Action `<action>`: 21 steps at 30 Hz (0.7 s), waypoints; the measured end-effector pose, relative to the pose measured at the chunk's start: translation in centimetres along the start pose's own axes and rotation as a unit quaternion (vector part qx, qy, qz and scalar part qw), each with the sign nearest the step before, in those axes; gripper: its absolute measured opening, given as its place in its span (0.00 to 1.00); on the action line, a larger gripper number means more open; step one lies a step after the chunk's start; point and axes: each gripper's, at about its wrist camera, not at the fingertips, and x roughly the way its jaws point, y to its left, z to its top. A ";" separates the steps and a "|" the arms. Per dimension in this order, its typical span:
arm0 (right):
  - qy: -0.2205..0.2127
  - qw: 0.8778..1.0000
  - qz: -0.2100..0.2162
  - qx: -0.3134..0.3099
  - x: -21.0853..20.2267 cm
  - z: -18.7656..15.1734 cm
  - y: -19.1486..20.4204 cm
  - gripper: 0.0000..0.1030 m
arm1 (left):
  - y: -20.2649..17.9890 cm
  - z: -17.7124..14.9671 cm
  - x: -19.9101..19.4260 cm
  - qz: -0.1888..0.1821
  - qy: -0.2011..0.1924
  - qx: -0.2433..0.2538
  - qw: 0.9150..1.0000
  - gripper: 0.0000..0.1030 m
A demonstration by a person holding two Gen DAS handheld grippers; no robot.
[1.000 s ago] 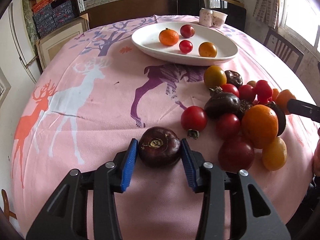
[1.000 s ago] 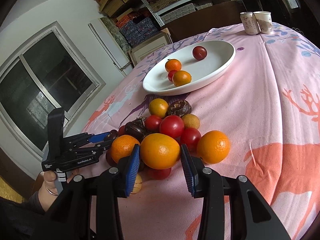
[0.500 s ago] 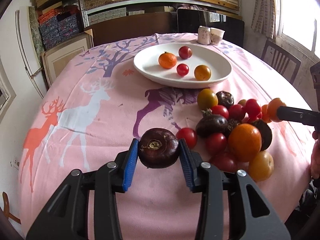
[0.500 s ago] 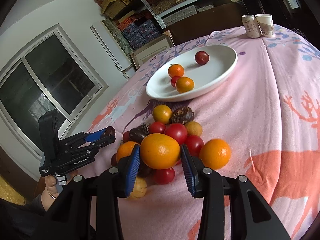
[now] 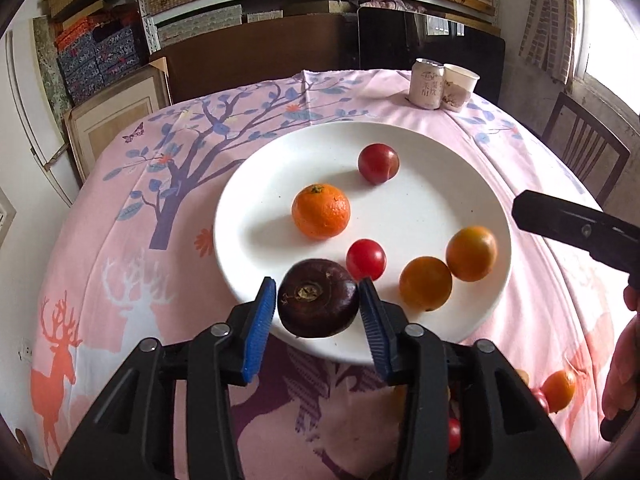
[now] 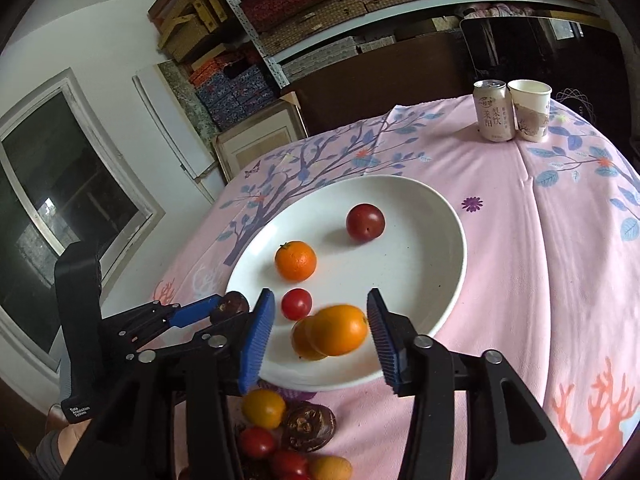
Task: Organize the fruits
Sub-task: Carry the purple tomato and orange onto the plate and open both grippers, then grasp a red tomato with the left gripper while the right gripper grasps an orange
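Note:
My left gripper (image 5: 317, 282) hangs over the near rim of the white plate (image 5: 240, 208). Its jaws are opening around a dark purple fruit (image 5: 318, 298), with a thin gap at each blue pad. My right gripper (image 6: 320, 294) is over the plate (image 6: 452, 240) too. Its jaws are also opening, and a blurred orange fruit (image 6: 338, 330) sits loose between the pads, against another orange fruit (image 6: 302, 340). On the plate lie a mandarin (image 5: 321, 211), a dark red fruit (image 5: 378, 163) and a small red tomato (image 5: 366, 260).
A pile of loose fruits (image 6: 280, 432) lies on the pink deer tablecloth in front of the plate. A drink can (image 6: 494, 111) and a paper cup (image 6: 530, 110) stand at the far edge. A wooden chair (image 5: 584, 152) is at the right, with shelves behind the table.
Both grippers went forward from the fruit pile to over the plate, each carrying its fruit. Both pairs of pads have since spread off the fruit.

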 end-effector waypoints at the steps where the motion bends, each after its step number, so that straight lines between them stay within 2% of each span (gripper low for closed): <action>1: -0.005 1.000 0.005 0.008 -0.3 -0.3 -0.3 0.56 | 0.0 0.0 -0.2 -0.001 -0.006 -0.002 1.000 0.54; 4: -0.009 1.000 0.006 0.003 -1.4 -1.6 -0.6 0.57 | 0.1 -1.2 -2.2 -0.007 -0.032 0.002 0.999 0.66; 6: -0.011 1.000 0.007 0.001 -2.6 -3.1 -0.9 0.57 | -0.1 -2.9 -3.7 -0.006 -0.042 0.015 0.999 0.66; 13: -0.008 1.000 0.009 0.019 -6.6 -9.8 -3.3 0.58 | -0.7 -11.5 -8.4 -0.019 -0.033 0.072 0.997 0.66; 14: -0.015 0.999 0.025 0.024 -7.4 -10.1 -3.5 0.59 | -0.8 -12.7 -9.0 -0.023 -0.032 0.080 0.996 0.66; 15: -0.028 0.999 0.029 0.021 -8.2 -10.5 -3.5 0.64 | -0.9 -13.7 -9.5 -0.027 -0.030 0.087 0.995 0.66; 16: -0.037 0.999 0.023 0.016 -8.6 -10.8 -3.5 0.66 | -1.1 -14.6 -9.9 -0.026 -0.030 0.092 0.995 0.66; 18: -0.039 0.999 0.021 0.015 -8.9 -11.0 -3.5 0.67 | -1.1 -16.1 -11.1 -0.036 -0.051 0.094 0.994 0.66; 19: -0.043 0.999 0.019 0.013 -8.9 -11.1 -3.4 0.67 | -1.2 -16.5 -11.3 -0.046 -0.050 0.093 0.993 0.67; 21: -0.043 0.999 0.011 0.004 -8.8 -11.1 -3.1 0.67 | -1.5 -16.7 -11.4 -0.043 -0.053 0.086 0.994 0.67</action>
